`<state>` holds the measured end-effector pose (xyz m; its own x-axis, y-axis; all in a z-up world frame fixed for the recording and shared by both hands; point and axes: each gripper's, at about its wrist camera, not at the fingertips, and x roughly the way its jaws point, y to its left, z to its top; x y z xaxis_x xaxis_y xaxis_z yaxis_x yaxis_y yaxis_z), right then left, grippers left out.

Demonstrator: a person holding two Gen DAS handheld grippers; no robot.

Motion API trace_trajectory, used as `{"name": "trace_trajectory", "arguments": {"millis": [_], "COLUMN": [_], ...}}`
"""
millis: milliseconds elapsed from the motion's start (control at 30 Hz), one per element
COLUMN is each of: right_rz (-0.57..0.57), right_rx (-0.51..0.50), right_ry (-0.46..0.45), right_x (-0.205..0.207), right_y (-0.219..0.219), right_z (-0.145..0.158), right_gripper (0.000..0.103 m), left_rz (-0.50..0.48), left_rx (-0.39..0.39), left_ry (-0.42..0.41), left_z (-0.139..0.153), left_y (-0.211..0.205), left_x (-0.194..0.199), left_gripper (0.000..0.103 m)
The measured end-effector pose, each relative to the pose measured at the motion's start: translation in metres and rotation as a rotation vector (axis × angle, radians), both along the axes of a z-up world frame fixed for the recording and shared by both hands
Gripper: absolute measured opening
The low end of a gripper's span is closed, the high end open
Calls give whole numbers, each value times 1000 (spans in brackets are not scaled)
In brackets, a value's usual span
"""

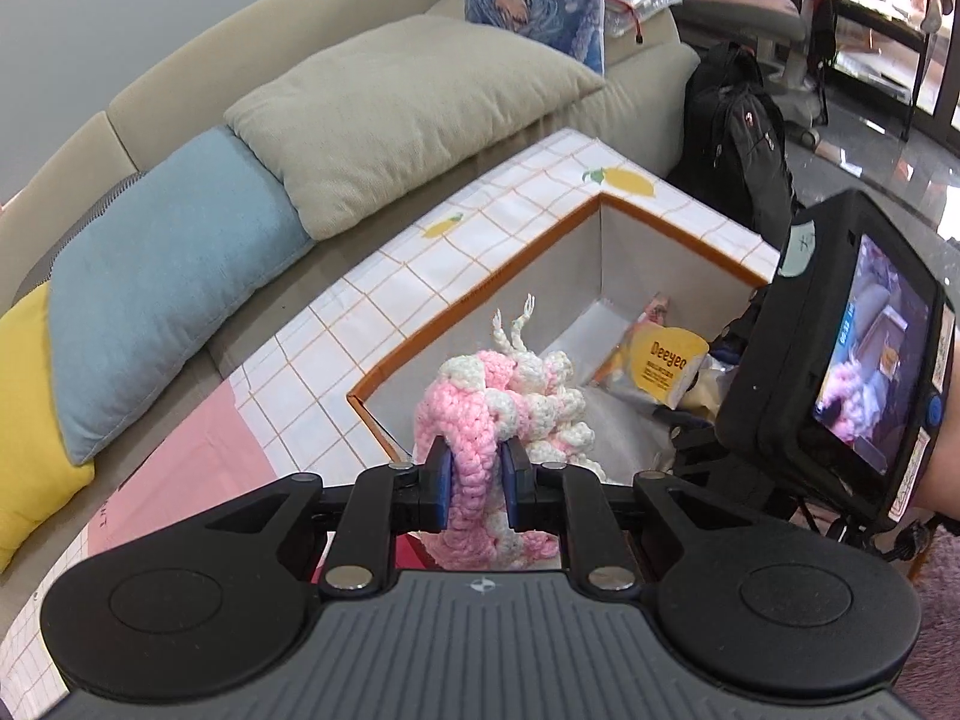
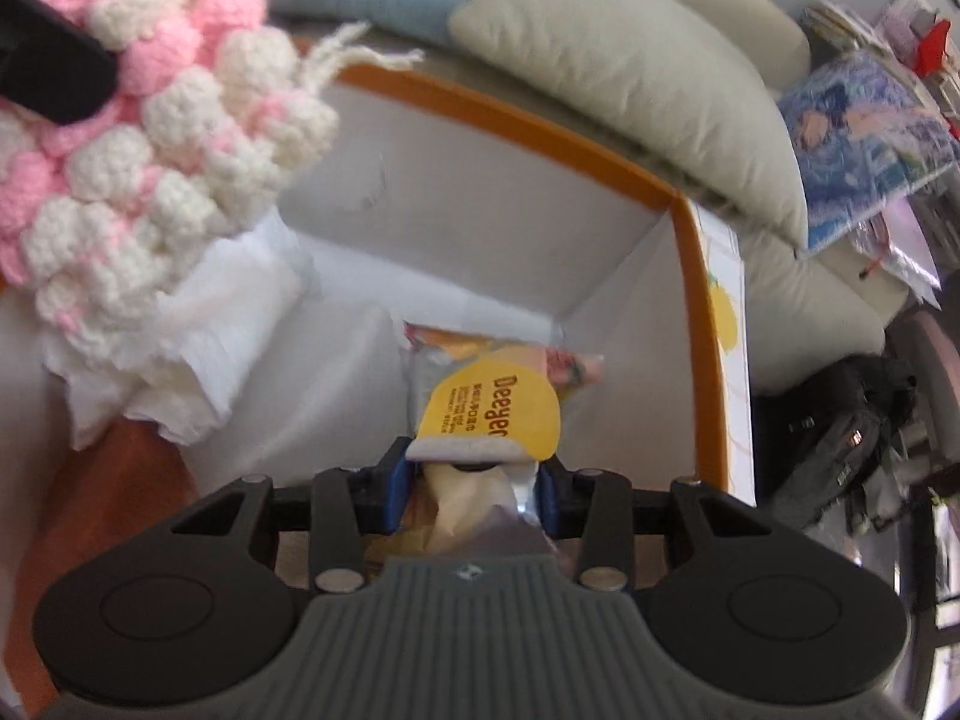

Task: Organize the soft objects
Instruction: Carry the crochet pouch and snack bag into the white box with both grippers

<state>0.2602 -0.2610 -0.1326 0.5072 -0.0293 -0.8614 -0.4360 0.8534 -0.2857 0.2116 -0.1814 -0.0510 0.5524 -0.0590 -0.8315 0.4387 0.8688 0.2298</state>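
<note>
Two tools, one storage box. The left tool pinches one chunky pink-and-white crochet piece, hanging at twelve o'clock over the box's orange rim. The right tool clamps one crinkly yellow-labelled packet, low inside the smooth white-lined box. Four cushions line the sofa.

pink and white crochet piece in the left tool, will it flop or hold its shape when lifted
Probably floppy: the crochet piece drapes over and sags below the left tool. Likely light, since a narrow pinch carries it. Its bumpy yarn should resist slipping, though loose strands could snag the storage box rim.
</note>
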Motion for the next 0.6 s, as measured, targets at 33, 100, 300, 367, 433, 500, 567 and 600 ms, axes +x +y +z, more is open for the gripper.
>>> {"name": "trace_trajectory", "arguments": {"millis": [33, 100, 300, 367, 433, 500, 567, 600], "right_rz": [3, 18, 60, 58, 48, 22, -31, -66], "right_rx": [-4, -15, -16, -19, -13, 4, 39, 65], "right_ry": [13, 28, -1, -49, -132, -186, -203, -205], "right_x": [0, -1, -15, -22, -34, -45, -53, -54], "right_y": [1, 3, 7, 6, 4, 2, -3, -6], "right_z": [-1, -4, 5, 18, 35, 48, 58, 61], "right_gripper": [41, 46, 59, 78, 88, 89, 89, 89], "left_rz": [1, 10, 15, 14, 12, 17, 15, 15], "left_rx": [1, 3, 7, 11, 20, 28, 35, 35], "left_ry": [10, 35, 54, 46, 29, 5, -5, -2], "left_z": [-2, -7, -13, -14, -14, -14, -17, -20], "left_y": [0, 0, -2, -1, 0, -1, -2, -3], "left_x": [2, 8, 19, 22, 26, 30, 35, 37], "left_gripper": [19, 19, 20, 20, 20, 20, 20, 20]}}
